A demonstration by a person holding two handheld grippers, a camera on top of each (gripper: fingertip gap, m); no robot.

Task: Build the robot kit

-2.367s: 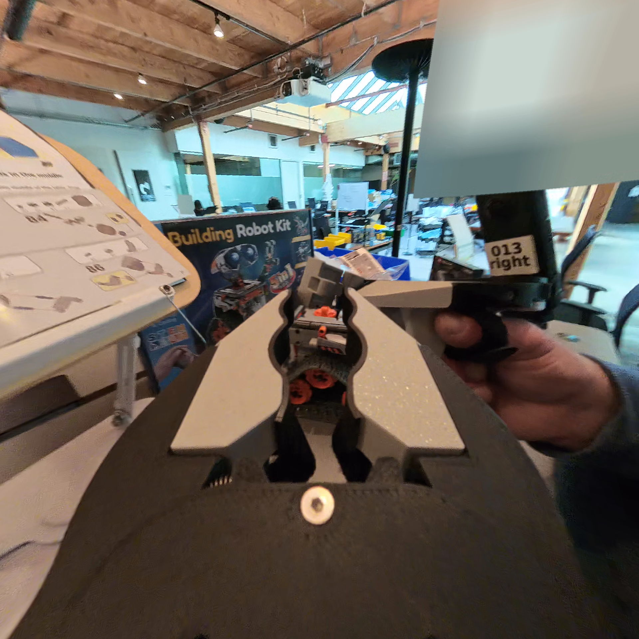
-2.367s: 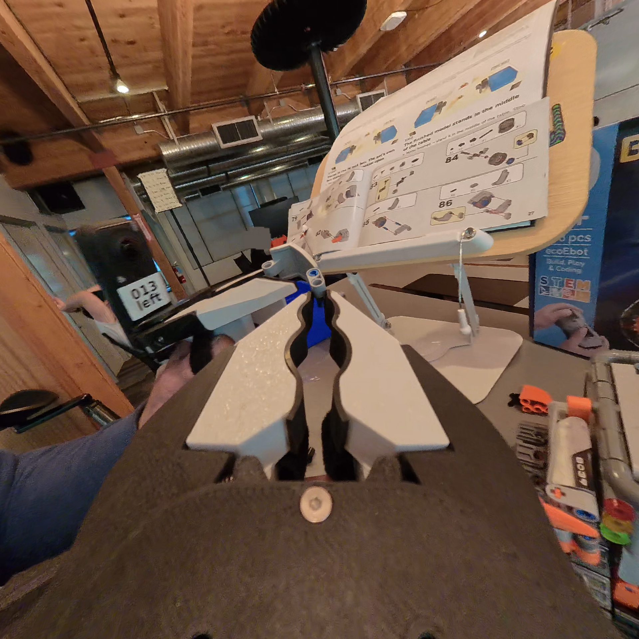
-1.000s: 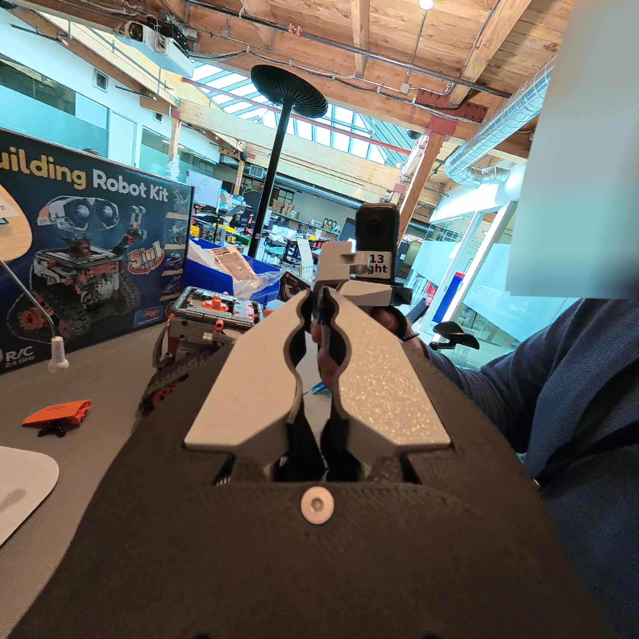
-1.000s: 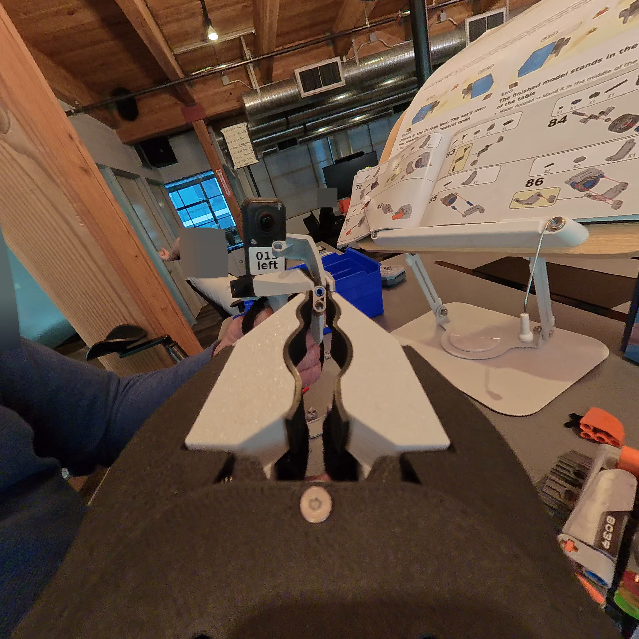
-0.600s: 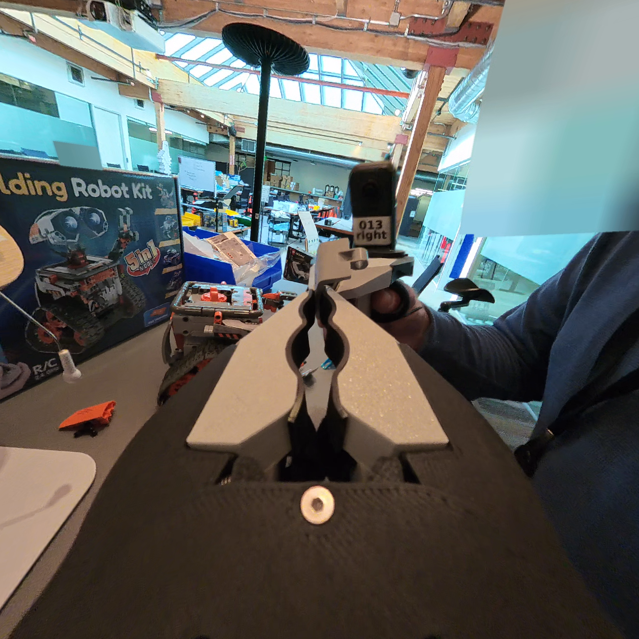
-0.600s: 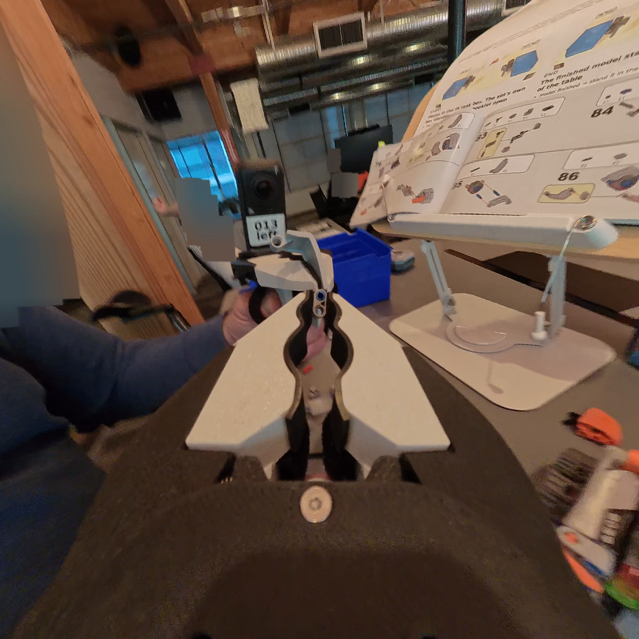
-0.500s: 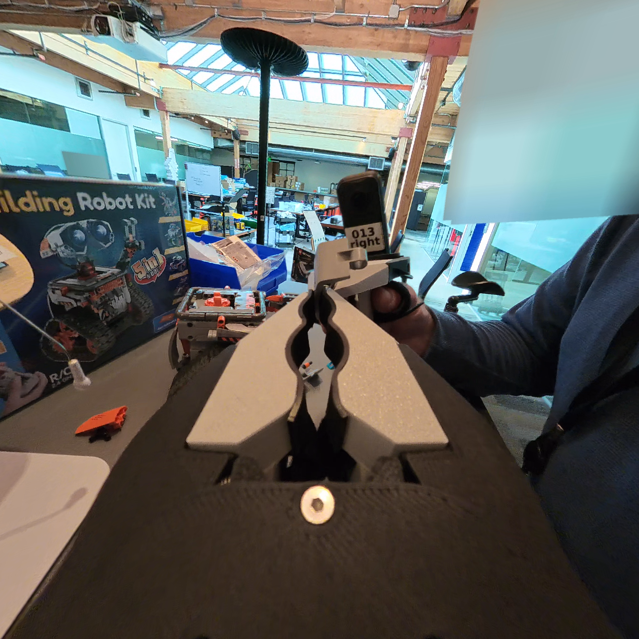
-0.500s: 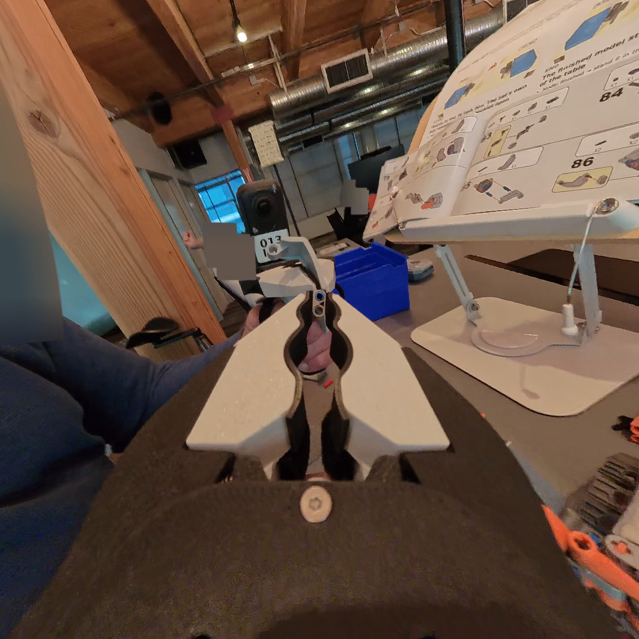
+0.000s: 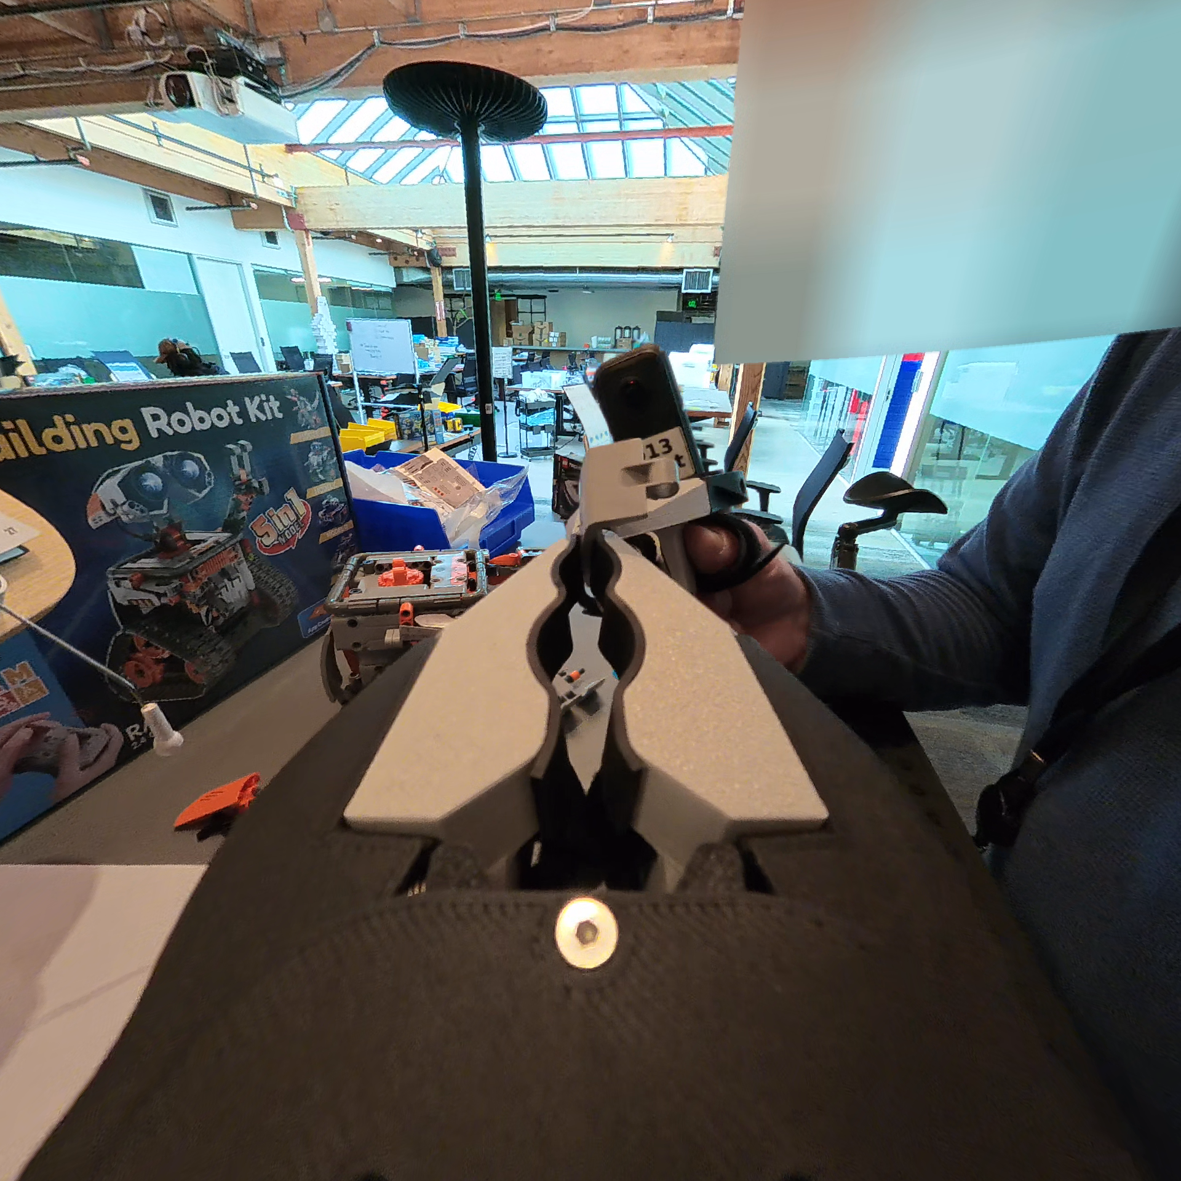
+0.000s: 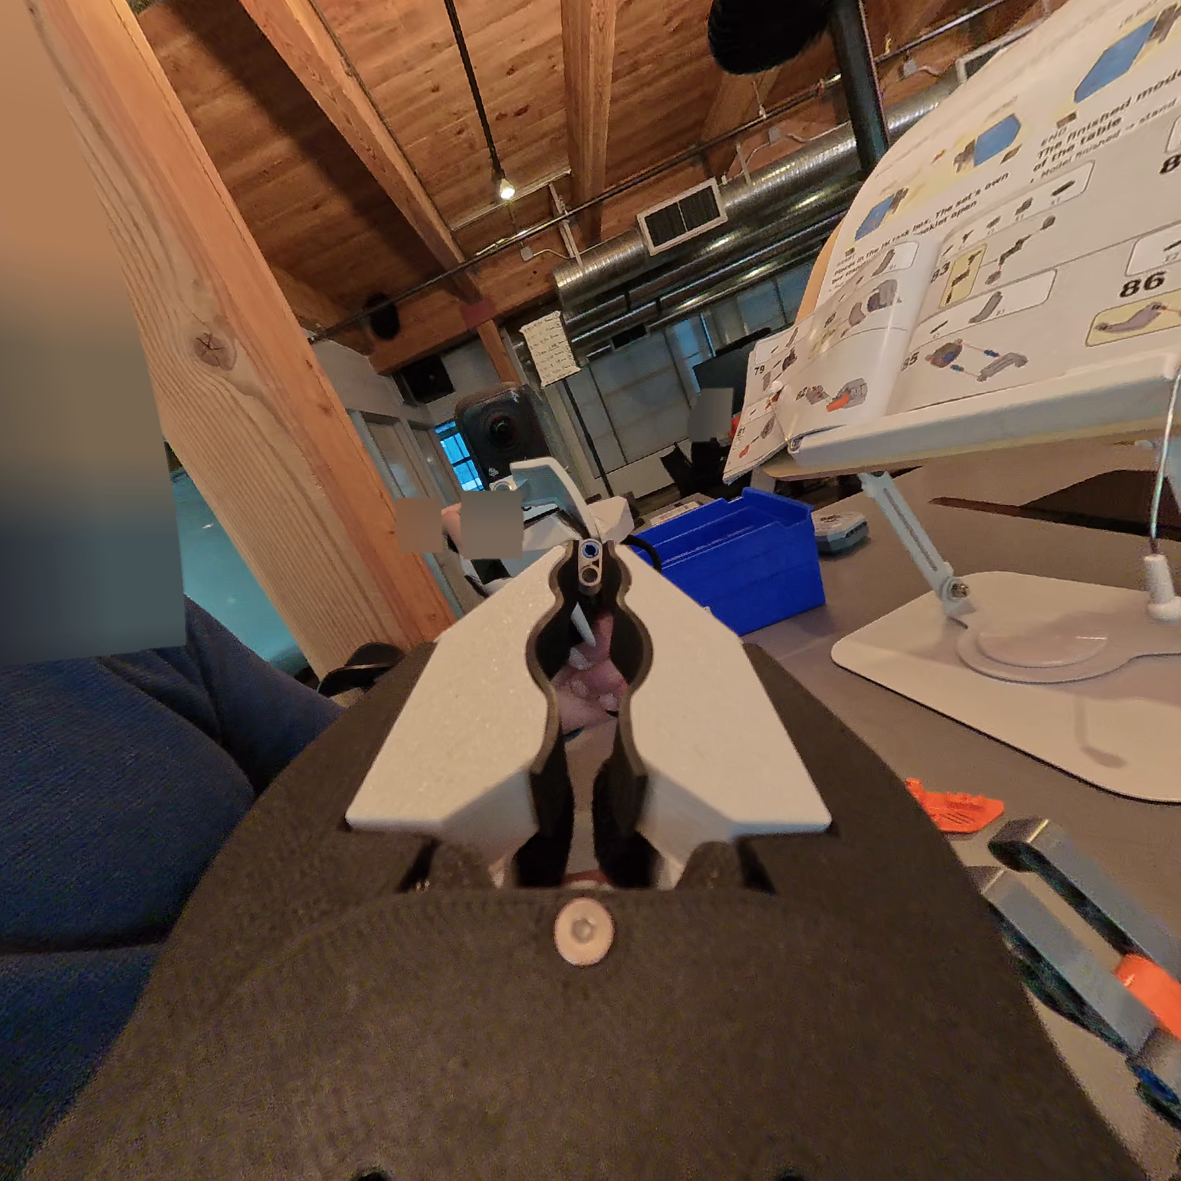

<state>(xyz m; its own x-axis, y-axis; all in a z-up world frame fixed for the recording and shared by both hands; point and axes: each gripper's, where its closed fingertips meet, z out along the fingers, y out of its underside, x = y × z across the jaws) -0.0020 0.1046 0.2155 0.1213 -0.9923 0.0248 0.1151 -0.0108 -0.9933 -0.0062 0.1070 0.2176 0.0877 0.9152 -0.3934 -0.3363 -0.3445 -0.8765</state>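
Note:
My right gripper (image 10: 589, 555) is shut on a small grey beam (image 10: 589, 563) with two holes, one holding a blue pin. The beam stands upright at the fingertips. My left gripper (image 9: 585, 548) is shut at its tips, and I cannot tell whether a part is pinched there. The two grippers face each other, tip to tip, above the table's near edge. The right gripper (image 9: 645, 498) shows in the left wrist view in a person's hand (image 9: 754, 594). The left gripper (image 10: 562, 495) shows just behind the beam in the right wrist view.
A part-built grey and orange robot model (image 9: 409, 594) stands before a kit box (image 9: 166, 543) and a blue bin (image 9: 441, 511). An orange piece (image 9: 220, 795) lies on the grey table. An instruction booklet (image 10: 958, 287) rests on a white stand (image 10: 1022, 671) beside another blue bin (image 10: 735, 562). My left and right fingertips are right by each other.
Both grippers turned away from the booklet stand and the kit box to face each other, and closed in until tip to tip. The right gripper kept the grey beam throughout.

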